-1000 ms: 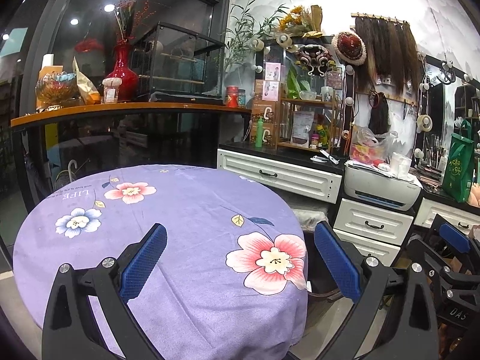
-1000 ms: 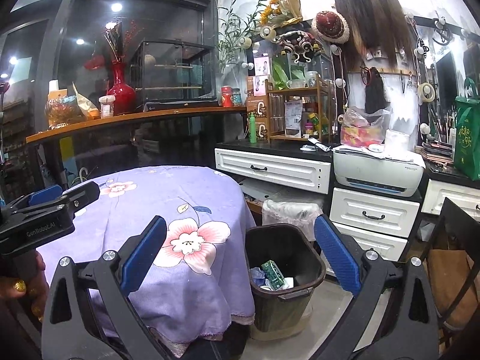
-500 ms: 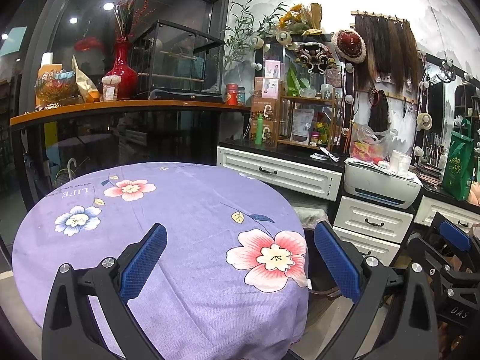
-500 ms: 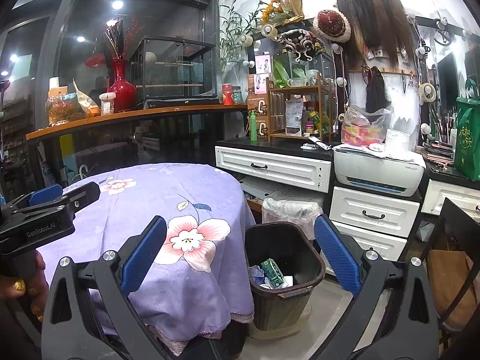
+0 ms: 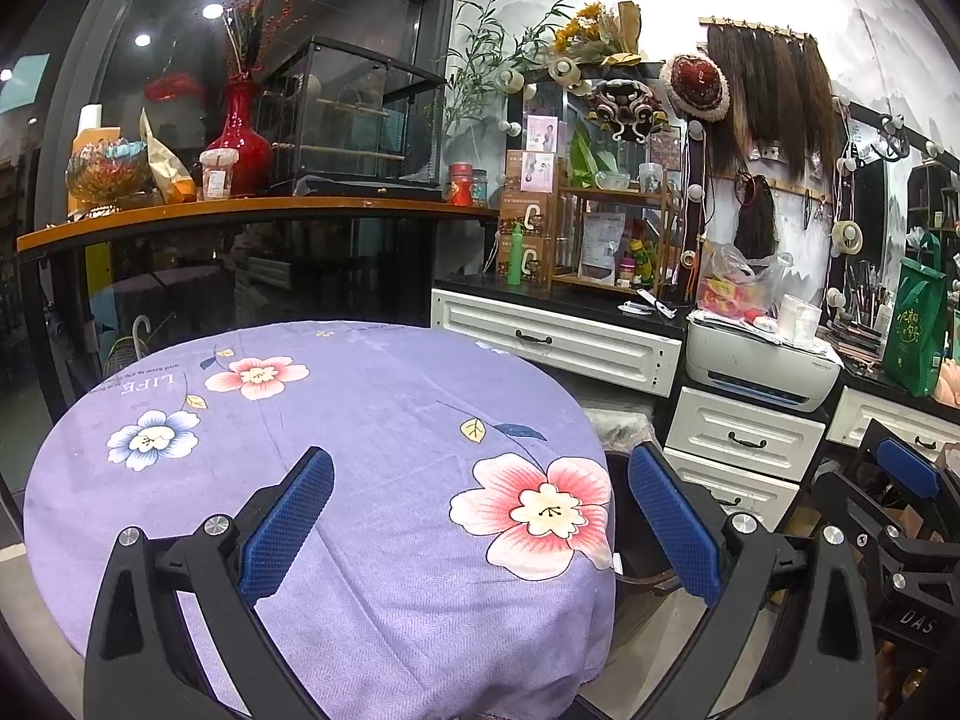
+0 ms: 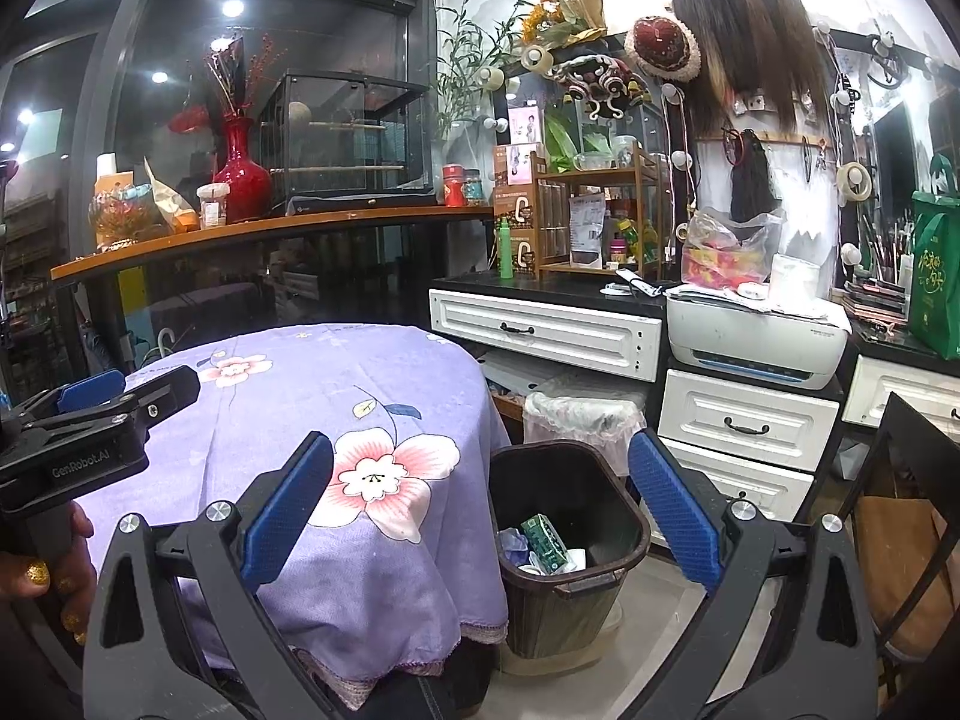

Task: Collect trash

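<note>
A dark brown trash bin point(image 6: 573, 591) stands on the floor right of the round table with the purple flowered cloth point(image 6: 336, 396). Inside it lie a green carton point(image 6: 543, 542) and pale crumpled scraps. My right gripper point(image 6: 480, 516) is open and holds nothing, hovering in front of the table's right edge and the bin. My left gripper point(image 5: 480, 519) is open too, above the cloth point(image 5: 336, 420), which carries no loose items. Only the bin's rim point(image 5: 621, 516) peeks past the table in the left wrist view. The left gripper point(image 6: 90, 420) also shows at the left edge of the right wrist view, held by a hand.
White drawers point(image 6: 543, 333) and a white printer point(image 6: 756, 330) line the wall behind the table. A second bin lined with a clear bag point(image 6: 579, 414) stands behind the dark one. A chair frame point(image 6: 900, 510) is at the right. A wooden counter point(image 5: 240, 210) carries a red vase.
Both views drifted very slightly; the grippers stay open and nothing was picked up or released.
</note>
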`<state>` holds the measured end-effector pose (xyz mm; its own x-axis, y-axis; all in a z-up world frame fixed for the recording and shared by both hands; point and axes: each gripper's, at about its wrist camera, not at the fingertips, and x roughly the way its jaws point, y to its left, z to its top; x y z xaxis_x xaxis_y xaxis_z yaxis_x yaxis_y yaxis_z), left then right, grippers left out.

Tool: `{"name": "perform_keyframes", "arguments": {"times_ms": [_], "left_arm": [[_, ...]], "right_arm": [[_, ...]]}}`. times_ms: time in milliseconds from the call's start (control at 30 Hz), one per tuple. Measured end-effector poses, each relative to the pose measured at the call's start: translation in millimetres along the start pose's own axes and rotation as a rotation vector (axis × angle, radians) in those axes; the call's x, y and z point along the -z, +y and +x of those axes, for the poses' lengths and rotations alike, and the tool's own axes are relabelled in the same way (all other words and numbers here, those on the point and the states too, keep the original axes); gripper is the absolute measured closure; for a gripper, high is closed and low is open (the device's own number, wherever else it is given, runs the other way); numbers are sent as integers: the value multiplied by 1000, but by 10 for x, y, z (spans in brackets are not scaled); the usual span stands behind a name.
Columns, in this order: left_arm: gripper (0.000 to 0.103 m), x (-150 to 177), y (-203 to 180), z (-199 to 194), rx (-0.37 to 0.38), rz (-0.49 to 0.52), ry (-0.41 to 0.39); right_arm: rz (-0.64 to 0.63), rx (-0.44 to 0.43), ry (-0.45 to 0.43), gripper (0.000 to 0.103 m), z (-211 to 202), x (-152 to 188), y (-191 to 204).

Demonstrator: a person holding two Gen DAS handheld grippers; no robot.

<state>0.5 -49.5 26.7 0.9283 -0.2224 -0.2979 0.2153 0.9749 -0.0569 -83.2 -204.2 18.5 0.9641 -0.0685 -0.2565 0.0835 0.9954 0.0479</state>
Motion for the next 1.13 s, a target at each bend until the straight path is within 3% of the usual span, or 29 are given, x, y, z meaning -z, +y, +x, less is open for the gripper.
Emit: {"name": "perform_keyframes", "arguments": {"times_ms": [500, 1133], "left_arm": [[6, 30, 64, 45, -6, -44, 39], [6, 25, 3, 74, -14, -13, 64]], "right_arm": [[0, 1, 2, 6, 7, -1, 8], [3, -1, 7, 6, 19, 59, 7]]}}
